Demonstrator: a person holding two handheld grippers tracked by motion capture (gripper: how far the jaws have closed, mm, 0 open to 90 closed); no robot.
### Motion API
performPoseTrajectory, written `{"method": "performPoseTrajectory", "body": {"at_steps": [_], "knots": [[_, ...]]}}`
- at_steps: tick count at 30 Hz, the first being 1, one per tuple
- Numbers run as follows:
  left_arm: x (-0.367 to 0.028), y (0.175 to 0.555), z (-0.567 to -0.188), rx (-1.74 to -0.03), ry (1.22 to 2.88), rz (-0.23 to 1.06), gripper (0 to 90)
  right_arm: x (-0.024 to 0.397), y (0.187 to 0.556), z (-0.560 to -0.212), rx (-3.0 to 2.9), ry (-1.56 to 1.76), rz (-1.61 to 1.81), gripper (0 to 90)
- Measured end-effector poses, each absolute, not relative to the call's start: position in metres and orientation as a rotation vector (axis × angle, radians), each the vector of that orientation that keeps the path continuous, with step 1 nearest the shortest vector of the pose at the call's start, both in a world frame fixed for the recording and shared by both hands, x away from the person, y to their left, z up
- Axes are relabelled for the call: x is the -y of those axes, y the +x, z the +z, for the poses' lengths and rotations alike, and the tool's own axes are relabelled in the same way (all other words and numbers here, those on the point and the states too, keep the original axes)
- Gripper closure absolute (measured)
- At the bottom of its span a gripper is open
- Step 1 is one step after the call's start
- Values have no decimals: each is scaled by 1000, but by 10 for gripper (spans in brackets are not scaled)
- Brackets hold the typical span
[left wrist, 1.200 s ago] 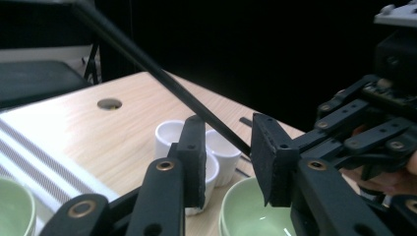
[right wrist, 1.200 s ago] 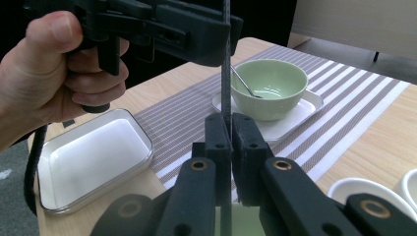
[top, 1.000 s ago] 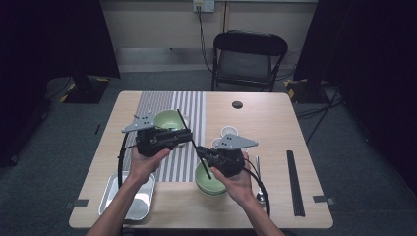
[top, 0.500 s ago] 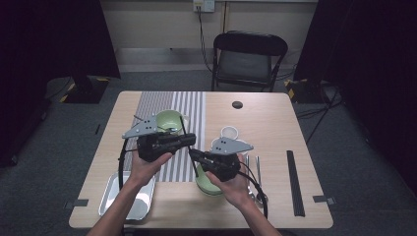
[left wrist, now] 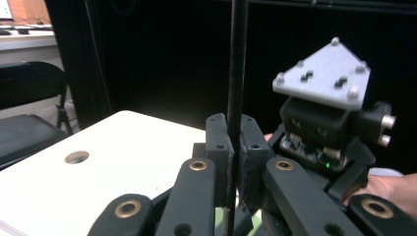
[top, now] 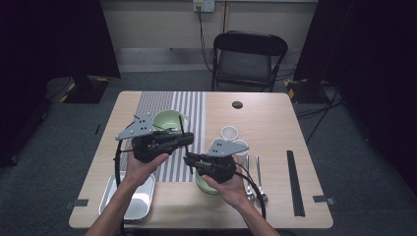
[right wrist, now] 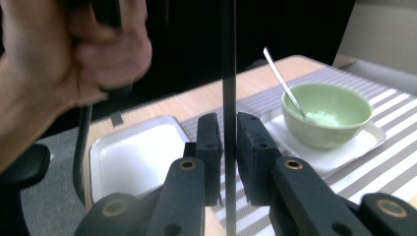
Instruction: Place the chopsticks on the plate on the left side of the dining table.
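- Between the closed fingers of the left gripper [left wrist: 235, 128], a thin black stick [left wrist: 236, 59] was clamped. It stood upright and rose well past the fingertips.
- Between the fingers of the right gripper [right wrist: 227, 123] the same stick [right wrist: 227, 59] passed, again upright. These jaws had just been opening, and the pads seemed to stand a hair off the stick, loosened rather than pressing.
- From above, the left gripper [top: 189, 139] and right gripper [top: 188, 157] met tip to tip. The stick [top: 180, 125] ran across both sets of fingers and poked out beyond the left ones toward the green bowl [top: 167, 120].
- The stick's long axis lay crosswise to both pairs of jaws, so neither hand was nearer. By my reading this was a handover to the left gripper, and the coming move turned on the right fingers backing straight off without dragging the stick.
- The left gripper view showed the firm pinch and, just beyond its fingertips, the right gripper's body [left wrist: 324, 128].
- The right gripper view showed what lay past its fingers: the green bowl [right wrist: 327, 113] with a spoon [right wrist: 282, 81] to one side, a white tray [right wrist: 133, 157] to the other, and the person's left hand [right wrist: 74, 64] above.
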State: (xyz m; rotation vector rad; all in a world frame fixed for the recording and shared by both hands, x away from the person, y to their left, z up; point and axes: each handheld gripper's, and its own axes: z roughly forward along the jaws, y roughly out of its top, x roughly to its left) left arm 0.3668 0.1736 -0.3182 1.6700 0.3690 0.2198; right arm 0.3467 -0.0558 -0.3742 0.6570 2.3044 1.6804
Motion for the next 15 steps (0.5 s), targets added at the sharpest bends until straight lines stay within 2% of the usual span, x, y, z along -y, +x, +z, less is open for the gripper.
{"method": "performPoseTrajectory", "body": {"at_steps": [5,15], "knots": [[-180,370,-320,-396,1652,206,861,50,350,-384,-2342,668,1673,859],[-172,376,-332,-403,1700,174,848,62,353,-374,-2302,703,1688,864]]}}
